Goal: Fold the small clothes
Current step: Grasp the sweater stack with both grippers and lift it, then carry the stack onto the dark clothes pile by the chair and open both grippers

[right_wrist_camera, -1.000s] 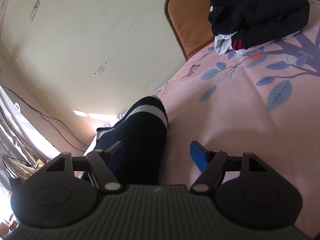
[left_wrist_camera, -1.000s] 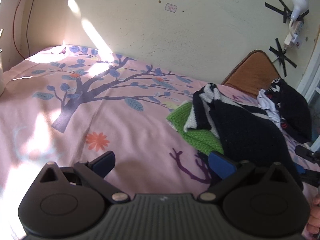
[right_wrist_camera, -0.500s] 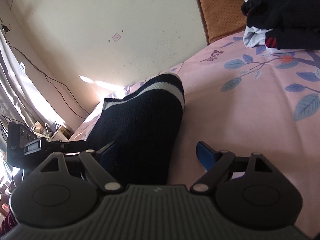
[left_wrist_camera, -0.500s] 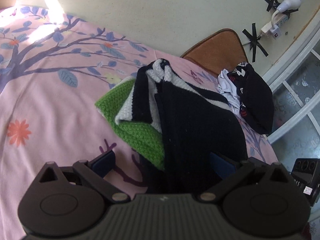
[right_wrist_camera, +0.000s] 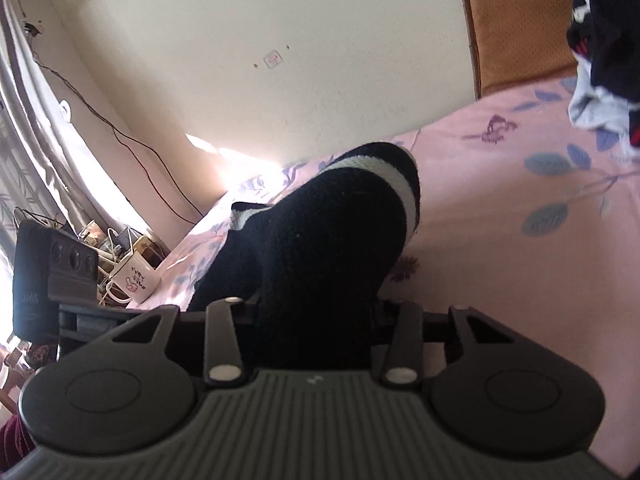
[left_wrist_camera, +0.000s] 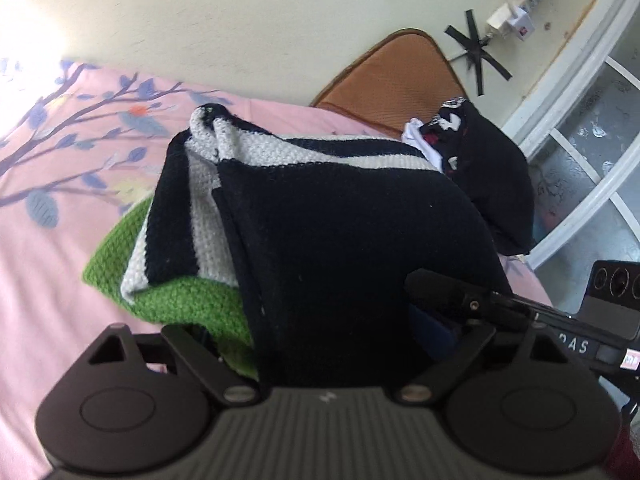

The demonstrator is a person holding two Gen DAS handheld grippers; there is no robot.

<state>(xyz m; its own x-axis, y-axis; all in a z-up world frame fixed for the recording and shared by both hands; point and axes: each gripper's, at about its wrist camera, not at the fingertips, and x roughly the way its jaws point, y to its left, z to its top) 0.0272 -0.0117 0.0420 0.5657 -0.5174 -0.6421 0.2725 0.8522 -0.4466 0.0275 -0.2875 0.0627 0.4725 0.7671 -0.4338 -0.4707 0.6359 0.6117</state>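
Pinching the black knit [right_wrist_camera: 332,248], the right tool [right_wrist_camera: 316,320] lies low.

1. Striped knit [left_wrist_camera: 352,232] is laid over the second knit [left_wrist_camera: 180,304], both on the bedsheet [left_wrist_camera: 48,256].
2. Clothes pile [left_wrist_camera: 492,176] is set behind-right, against the cushion [left_wrist_camera: 396,80].
3. Mug [right_wrist_camera: 136,280] is placed left of the bed.

A bedroom in a lived-in home.

A bed filled both views, covered by a pink sheet [left_wrist_camera: 52,280] printed with branches and blue leaves, and loose clothes [left_wrist_camera: 492,184] were heaped at its far end. A brown headboard [left_wrist_camera: 392,80] stood against a scuffed cream wall [right_wrist_camera: 280,40] where a plug adapter [left_wrist_camera: 514,20] was taped up. Curtains [right_wrist_camera: 24,140], a white mug [right_wrist_camera: 136,278] and bedside clutter lay off to one side.
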